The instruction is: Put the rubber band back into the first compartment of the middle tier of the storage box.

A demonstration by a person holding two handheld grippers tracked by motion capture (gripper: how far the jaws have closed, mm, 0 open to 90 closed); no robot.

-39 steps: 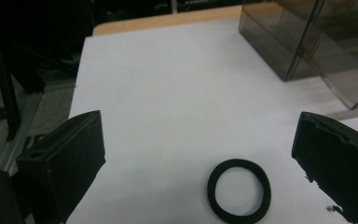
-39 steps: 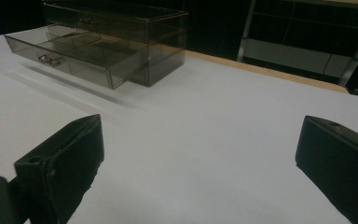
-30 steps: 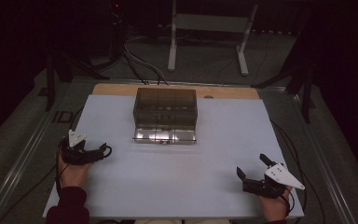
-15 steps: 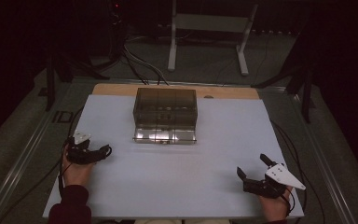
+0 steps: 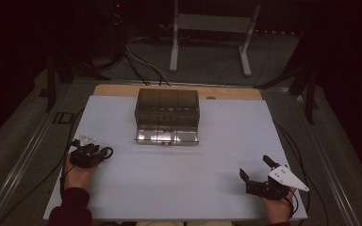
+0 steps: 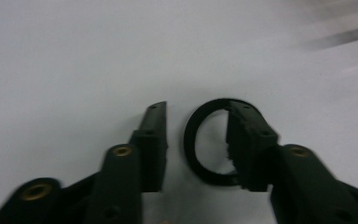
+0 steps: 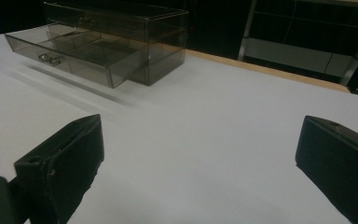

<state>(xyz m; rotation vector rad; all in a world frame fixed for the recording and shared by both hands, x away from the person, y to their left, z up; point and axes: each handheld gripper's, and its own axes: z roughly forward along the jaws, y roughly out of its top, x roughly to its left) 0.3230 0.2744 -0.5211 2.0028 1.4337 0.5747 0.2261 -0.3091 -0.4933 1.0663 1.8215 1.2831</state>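
A thin black ring (image 6: 189,140) lies flat on the white table (image 6: 74,56) between the jaws of my left gripper (image 6: 198,106). The jaws have just been closing. The right one covers the ring's right side, and the left one stands a small gap off its left edge. In the high view this gripper (image 5: 96,154) rests at the table's left with the ring (image 5: 107,151) at its tips. My right gripper (image 5: 254,168) sits near the front right corner, open wide with nothing between its jaws (image 7: 200,126).
A smoky clear drawer box (image 5: 167,106) stands at the back middle of the table, its bottom drawer (image 5: 167,136) pulled out toward me. In the right gripper view the box (image 7: 121,32) is at the far left. A wooden strip (image 5: 122,89) edges the back. Cables trail off both sides.
The left hand has shifted slightly toward me and its jaws have narrowed around the ring. The right hand has stayed put.
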